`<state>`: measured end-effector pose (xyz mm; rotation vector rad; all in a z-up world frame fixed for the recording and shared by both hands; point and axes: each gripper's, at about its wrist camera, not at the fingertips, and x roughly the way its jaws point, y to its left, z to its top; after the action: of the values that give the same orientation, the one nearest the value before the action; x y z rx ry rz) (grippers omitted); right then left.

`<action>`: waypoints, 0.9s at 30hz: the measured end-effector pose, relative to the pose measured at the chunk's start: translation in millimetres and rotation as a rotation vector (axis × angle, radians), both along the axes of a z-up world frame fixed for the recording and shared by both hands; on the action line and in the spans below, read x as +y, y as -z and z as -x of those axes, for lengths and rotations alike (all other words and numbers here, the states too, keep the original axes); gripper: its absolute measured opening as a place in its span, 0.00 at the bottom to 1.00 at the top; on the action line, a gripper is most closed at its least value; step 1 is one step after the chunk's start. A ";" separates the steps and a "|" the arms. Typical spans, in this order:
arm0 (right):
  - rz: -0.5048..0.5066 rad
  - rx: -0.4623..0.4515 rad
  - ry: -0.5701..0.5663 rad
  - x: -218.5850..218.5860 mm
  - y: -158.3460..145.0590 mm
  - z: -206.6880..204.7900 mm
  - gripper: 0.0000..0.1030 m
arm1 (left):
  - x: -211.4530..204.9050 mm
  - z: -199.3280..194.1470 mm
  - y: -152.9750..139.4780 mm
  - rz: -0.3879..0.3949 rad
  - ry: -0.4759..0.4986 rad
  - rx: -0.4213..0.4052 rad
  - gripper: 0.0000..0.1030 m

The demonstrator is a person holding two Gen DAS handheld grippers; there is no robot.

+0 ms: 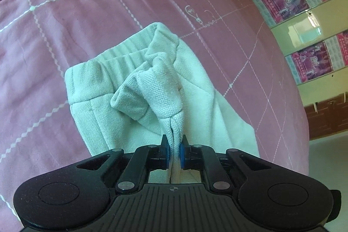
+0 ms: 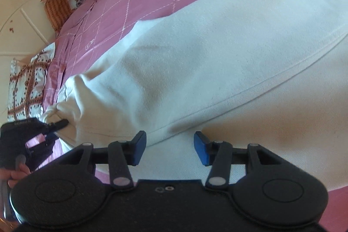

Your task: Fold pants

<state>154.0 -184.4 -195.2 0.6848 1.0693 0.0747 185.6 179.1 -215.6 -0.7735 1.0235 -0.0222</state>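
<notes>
Left claw (image 1: 174, 145) is clamped on a bunched edge of the white pants (image 1: 139, 88) lying on the pink bed (image 1: 65, 25), right claw (image 2: 169, 148) gaping open over a leg, so folding looks barely begun, most still ahead

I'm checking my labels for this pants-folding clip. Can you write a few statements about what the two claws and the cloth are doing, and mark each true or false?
1. The left claw is shut on a bunch of the white cotton pants. True.
2. The right claw grips the pants. False: it is open, with fabric beyond its blue pads.
3. The pants lie on a green tablecloth. False: on a pink quilted bedspread.
4. An orange striped cushion shows in the right wrist view. True.
</notes>
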 end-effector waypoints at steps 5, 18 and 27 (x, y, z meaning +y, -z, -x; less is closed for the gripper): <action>-0.107 0.025 0.214 -14.6 21.1 -8.0 0.13 | 7.1 -4.5 -20.3 -0.027 0.033 -0.040 0.08; 0.014 -0.106 -0.092 43.1 -17.0 16.2 0.05 | 63.5 14.8 23.4 -0.134 0.028 0.048 0.09; 0.081 -0.119 -0.089 57.7 -13.0 19.6 0.06 | 56.2 7.4 9.3 -0.193 0.038 0.011 0.09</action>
<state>134.4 -126.7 -182.2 0.5534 0.9829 0.1465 178.2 235.3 -224.9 -0.5793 1.0340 0.0475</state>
